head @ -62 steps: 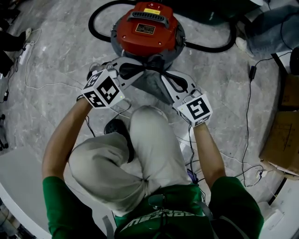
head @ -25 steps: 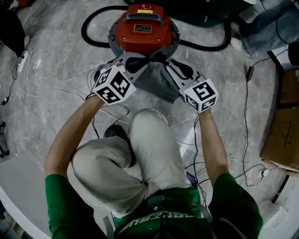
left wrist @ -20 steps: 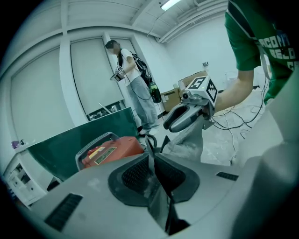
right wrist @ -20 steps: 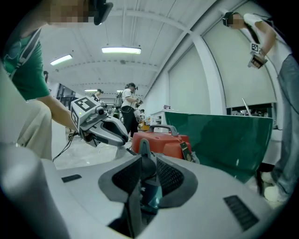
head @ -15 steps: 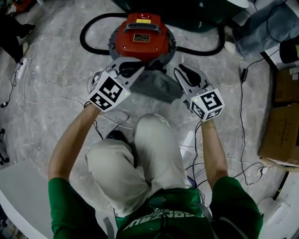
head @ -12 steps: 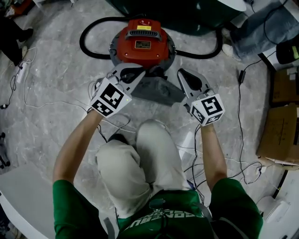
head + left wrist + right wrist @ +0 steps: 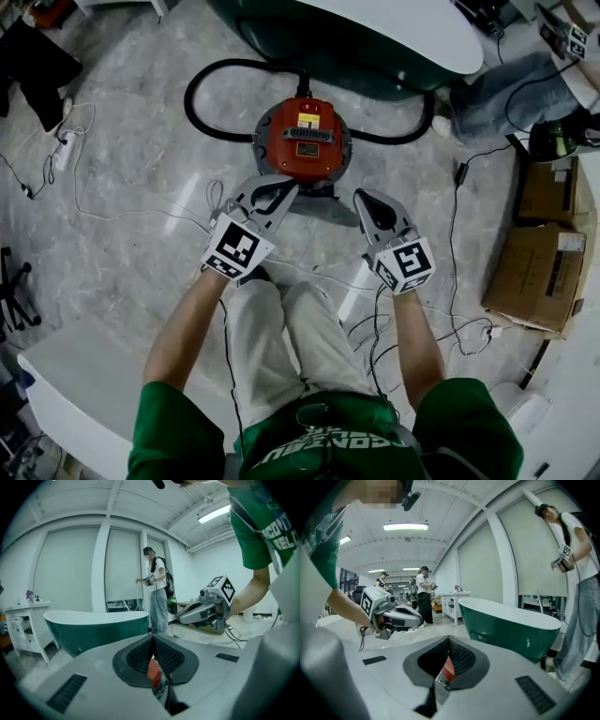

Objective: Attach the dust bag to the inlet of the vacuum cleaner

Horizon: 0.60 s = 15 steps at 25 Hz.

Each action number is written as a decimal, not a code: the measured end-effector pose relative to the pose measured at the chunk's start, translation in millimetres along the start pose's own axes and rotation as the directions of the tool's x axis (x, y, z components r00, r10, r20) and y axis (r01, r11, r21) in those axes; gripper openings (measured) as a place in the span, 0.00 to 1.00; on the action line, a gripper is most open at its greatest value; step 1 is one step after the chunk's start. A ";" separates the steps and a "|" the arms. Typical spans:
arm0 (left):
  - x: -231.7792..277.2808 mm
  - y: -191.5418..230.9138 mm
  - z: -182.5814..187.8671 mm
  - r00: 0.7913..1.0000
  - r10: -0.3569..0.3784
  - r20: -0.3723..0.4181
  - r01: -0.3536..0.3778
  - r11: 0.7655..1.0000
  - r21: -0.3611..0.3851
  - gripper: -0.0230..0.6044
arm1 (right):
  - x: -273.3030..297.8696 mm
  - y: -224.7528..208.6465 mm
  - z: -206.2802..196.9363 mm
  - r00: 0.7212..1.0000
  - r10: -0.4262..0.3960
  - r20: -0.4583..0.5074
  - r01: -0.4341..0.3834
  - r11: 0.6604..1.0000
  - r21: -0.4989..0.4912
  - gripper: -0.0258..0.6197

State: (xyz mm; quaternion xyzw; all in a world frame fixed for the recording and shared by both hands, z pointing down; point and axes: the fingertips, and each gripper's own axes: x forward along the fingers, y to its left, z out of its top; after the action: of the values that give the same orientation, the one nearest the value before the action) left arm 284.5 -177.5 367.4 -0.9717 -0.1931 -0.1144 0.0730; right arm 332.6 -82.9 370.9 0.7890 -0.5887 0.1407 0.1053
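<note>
Both empty | left gripper [image 7: 289, 187] closed | right gripper [image 7: 362, 196] just closed

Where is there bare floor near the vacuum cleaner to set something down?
The widest bare floor lies on the left, between the power strip and the white platform. A smaller patch sits right of the vacuum cleaner, before the black cord. It is crowded around the dust bag and the cable tangle at lower right.
</note>
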 end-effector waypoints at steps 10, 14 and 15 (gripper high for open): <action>-130.5 10.5 179.2 0.990 0.141 -0.017 -0.142 0.972 -0.185 0.04 | -45.9 72.0 222.1 0.989 0.132 -0.069 -0.134 0.990 -0.036 0.05; -155.9 11.1 224.2 0.977 0.209 -0.038 -0.212 0.945 -0.248 0.04 | -58.5 80.6 284.5 0.980 0.189 -0.066 -0.192 0.980 -0.044 0.05; -157.9 9.7 234.7 0.973 0.226 -0.041 -0.229 0.938 -0.260 0.04 | -63.5 80.2 295.7 0.976 0.206 -0.067 -0.209 0.977 -0.048 0.05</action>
State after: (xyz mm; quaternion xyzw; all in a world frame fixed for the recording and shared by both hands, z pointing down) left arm 191.8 -199.3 100.8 -0.9880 -0.0622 -0.1349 -0.0429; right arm 267.8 -146.7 71.6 0.7154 -0.6680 0.1588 0.1297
